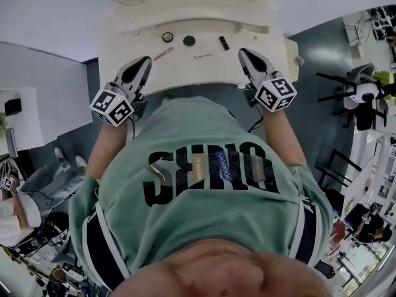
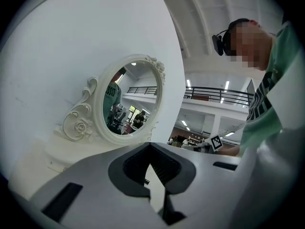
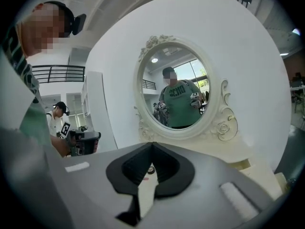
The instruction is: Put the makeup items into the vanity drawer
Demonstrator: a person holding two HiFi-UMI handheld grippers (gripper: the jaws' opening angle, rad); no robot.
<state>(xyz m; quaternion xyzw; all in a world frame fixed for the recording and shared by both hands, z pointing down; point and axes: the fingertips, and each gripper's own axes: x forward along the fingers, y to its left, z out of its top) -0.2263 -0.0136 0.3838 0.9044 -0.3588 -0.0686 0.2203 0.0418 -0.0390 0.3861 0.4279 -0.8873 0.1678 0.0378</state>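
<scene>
The makeup items lie loose across the middle of the cream vanity top (image 1: 124,48): a round compact (image 1: 167,37), a dark green round piece (image 1: 189,41) beside it, a dark lipstick tube (image 1: 223,43) further right, and nearer the person a pink pencil (image 1: 163,54) and a thin metal piece (image 1: 202,56) too small to name. None of them is in a drawer, and no drawer shows pulled out; the vanity's front is hidden under the person's green shirt (image 1: 204,184). By that, the task looks barely begun: the drawer is yet to be opened and every item is yet to be carried in. The left gripper (image 1: 147,59) hangs over the near left part of the top and the right gripper (image 1: 242,51) over the near right, the items between them and apart from both. Each gripper's own view shows its jaws clenched tip to tip on nothing, facing the oval mirror (image 3: 178,92) at the back.
</scene>
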